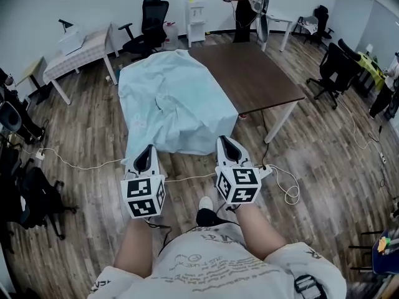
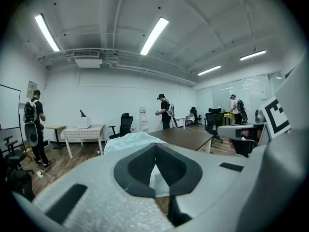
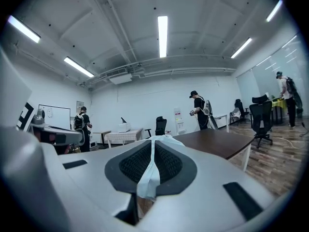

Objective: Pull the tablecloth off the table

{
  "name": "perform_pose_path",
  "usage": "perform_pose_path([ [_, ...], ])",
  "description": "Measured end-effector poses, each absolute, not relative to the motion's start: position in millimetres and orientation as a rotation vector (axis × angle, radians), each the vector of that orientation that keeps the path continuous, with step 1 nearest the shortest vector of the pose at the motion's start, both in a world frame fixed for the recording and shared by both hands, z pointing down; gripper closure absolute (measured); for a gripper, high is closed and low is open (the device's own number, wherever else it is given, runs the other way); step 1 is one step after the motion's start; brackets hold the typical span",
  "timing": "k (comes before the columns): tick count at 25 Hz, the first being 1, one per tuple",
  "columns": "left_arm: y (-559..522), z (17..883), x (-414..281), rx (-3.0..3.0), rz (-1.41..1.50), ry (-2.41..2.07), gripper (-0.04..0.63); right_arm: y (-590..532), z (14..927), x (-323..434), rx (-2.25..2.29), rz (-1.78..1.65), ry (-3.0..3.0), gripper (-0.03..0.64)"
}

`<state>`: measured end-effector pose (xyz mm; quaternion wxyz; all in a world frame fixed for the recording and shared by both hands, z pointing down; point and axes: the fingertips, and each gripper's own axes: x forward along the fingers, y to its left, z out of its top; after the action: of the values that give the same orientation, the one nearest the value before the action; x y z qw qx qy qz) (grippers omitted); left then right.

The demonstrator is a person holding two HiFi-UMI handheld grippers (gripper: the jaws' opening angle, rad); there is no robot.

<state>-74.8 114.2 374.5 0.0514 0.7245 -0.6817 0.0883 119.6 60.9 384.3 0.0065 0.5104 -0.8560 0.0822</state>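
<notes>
A pale blue tablecloth [image 1: 174, 104] lies rumpled over the left part of a long brown table [image 1: 255, 73], and its near edge hangs down toward me. My left gripper [image 1: 145, 149] is shut on the cloth's near left edge. My right gripper [image 1: 225, 141] is shut on its near right edge. In the left gripper view the cloth [image 2: 133, 140] rises beyond the closed left gripper [image 2: 155, 146], with a bit of it between the pads. In the right gripper view a strip of the cloth [image 3: 148, 178] is pinched in the shut right gripper [image 3: 153, 140]. The table's right half [image 3: 217, 141] is bare.
A small table with a checked cover [image 1: 81, 52] stands at the back left beside a black office chair [image 1: 146, 27]. More chairs [image 1: 336, 67] stand at the right. A person [image 1: 246, 5] stands at the far end. White cables [image 1: 283, 185] trail over the wooden floor near my feet.
</notes>
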Motion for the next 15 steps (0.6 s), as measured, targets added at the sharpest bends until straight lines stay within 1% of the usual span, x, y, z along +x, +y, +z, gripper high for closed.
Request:
perform_pose_path([
  [9, -0.8, 364.6, -93.3, 2.197, 0.286, -2.072, 0.583, -51.2, 389.7, 108.2, 1.597, 0.313, -2.641, 0.600],
  [15, -69.3, 379.7, -107.9, 2.142, 0.289, -2.085, 0.583, -114.4, 411.5, 104.6, 1.547, 0.317, -2.606, 0.600],
])
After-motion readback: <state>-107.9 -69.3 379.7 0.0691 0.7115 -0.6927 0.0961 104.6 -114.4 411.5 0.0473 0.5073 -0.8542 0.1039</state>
